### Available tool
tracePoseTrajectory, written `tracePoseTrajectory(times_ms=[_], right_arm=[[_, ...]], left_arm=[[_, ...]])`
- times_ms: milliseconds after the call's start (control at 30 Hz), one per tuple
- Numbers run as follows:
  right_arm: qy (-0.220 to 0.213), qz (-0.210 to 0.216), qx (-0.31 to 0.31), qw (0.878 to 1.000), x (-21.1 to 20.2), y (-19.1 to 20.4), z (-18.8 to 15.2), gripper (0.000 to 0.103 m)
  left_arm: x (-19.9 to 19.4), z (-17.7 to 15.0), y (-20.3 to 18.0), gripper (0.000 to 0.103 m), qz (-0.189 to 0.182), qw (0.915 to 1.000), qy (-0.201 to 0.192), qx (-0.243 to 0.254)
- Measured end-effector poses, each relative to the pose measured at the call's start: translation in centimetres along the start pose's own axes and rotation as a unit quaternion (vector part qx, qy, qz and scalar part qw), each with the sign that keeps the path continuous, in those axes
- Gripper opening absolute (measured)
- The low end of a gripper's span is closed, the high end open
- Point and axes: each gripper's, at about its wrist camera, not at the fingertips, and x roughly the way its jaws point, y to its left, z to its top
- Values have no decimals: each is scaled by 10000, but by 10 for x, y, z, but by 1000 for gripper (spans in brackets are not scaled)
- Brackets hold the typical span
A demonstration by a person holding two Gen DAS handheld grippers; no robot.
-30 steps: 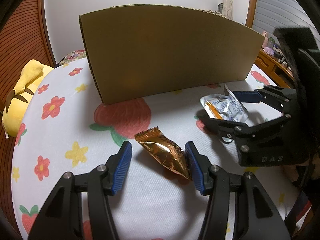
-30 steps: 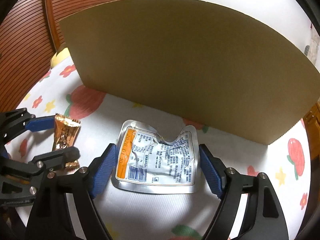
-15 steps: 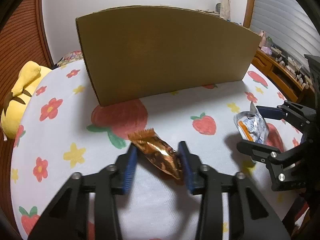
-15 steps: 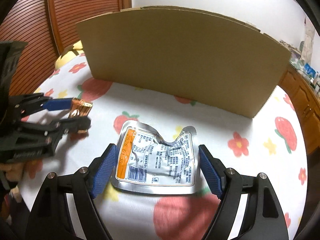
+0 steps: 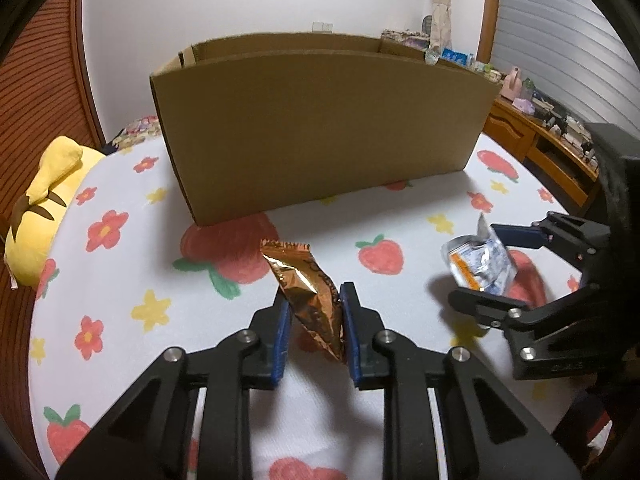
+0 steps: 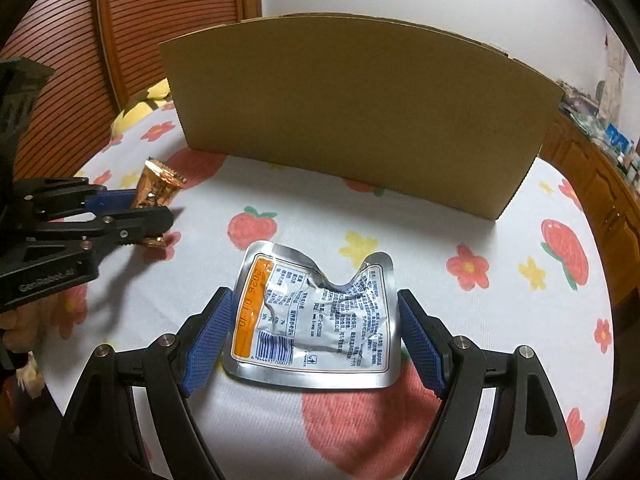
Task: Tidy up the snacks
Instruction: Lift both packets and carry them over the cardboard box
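A copper foil snack packet (image 5: 310, 292) stands between the blue pads of my left gripper (image 5: 314, 320). Those jaws are closing and both pads press its sides. The right wrist view shows the same packet (image 6: 158, 188) sticking up out of the left gripper (image 6: 132, 208), off the cloth. A crumpled silver pouch (image 6: 316, 320) with an orange stripe spans my right gripper (image 6: 312, 336), gripped at both edges. From the left wrist view this pouch (image 5: 480, 276) hangs in the right gripper (image 5: 476, 266) above its shadow.
An open cardboard box (image 5: 320, 128) stands behind both snacks, its tall front wall (image 6: 360, 112) facing me. The surface is a white cloth (image 5: 120, 280) with strawberries and flowers. A yellow plush toy (image 5: 44, 208) lies at the left edge, and a wooden cabinet (image 5: 532, 144) at the right.
My left jaws have closed from wide apart onto the copper packet, which now stands steeper. The right gripper has carried the silver pouch off to the right, away from the left gripper.
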Motion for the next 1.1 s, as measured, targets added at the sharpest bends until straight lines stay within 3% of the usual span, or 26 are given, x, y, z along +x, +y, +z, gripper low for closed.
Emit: tracePoseTrajectory(times_ms=[467, 1100], right_arm=[[-132, -67, -24, 9999, -4, 3, -4, 83], [-492, -112, 161, 9986, -18, 0, -9, 83]], left_arm=[[-37, 7, -10, 22, -99, 9991, -404, 69], [-58, 23, -14, 22, -91, 9971, -732, 164]])
